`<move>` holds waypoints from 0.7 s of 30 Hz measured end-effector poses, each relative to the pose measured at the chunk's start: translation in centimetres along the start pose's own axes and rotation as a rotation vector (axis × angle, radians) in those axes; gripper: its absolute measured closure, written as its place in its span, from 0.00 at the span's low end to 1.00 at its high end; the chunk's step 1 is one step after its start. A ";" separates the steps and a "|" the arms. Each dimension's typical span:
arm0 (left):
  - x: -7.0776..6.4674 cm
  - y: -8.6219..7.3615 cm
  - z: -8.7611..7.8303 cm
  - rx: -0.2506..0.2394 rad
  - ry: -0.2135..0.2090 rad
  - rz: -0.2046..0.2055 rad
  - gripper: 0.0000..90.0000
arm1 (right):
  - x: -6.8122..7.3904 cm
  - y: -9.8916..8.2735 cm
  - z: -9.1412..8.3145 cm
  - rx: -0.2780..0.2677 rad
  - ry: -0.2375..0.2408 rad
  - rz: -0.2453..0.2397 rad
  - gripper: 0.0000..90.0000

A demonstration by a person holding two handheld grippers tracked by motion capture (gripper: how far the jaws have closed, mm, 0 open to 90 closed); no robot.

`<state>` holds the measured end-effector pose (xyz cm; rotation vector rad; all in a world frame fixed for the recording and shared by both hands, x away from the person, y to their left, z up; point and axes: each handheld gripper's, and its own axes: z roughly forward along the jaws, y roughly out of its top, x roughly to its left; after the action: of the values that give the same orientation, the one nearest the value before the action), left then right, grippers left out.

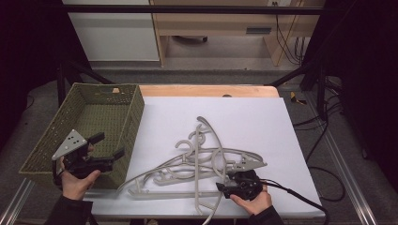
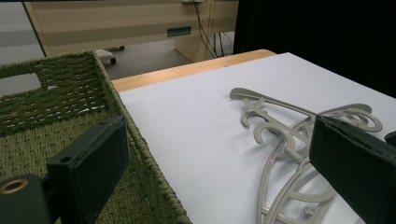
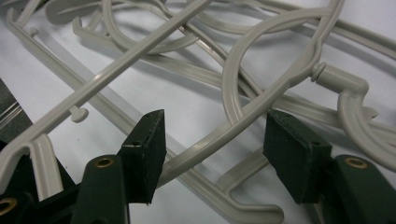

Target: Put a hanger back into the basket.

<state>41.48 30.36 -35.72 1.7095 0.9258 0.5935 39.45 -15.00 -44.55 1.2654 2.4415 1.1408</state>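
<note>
Several grey plastic hangers [image 1: 202, 157] lie tangled on a white sheet [image 1: 244, 117]. My right gripper [image 1: 225, 180] is low at the pile's near right end. In the right gripper view its jaws [image 3: 212, 140] straddle one slanting hanger arm [image 3: 243, 112], with a gap left on each side, so the pads do not press on it. My left gripper [image 1: 111, 145] hovers open over the near right wall of a green woven basket [image 1: 133, 117]. In the left gripper view its fingers [image 2: 93, 158] stand wide apart with nothing between them, and the hangers [image 2: 280, 135] lie ahead to the right.
The basket [image 2: 56, 93] has nothing in it and stands at the sheet's left edge. A wooden table edge [image 1: 206, 90] runs along the back. A black cable [image 1: 300, 199] trails right from the right gripper. Black frame bars [image 1: 300, 70] stand at the far corners.
</note>
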 end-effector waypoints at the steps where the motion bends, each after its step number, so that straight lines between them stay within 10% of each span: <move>1: 0.0 0.0 0.0 -0.003 0.000 -0.003 0.05 | 0.0 0.0 0.1 0.015 -0.007 0.006 0.45; 21: -0.2 0.0 0.2 0.005 -0.005 0.006 0.06 | -1.1 0.2 0.6 0.056 -0.029 0.078 0.61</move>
<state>41.49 30.12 -35.74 1.7180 0.9189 0.5912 40.53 -15.38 -45.01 1.3950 2.4391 1.0713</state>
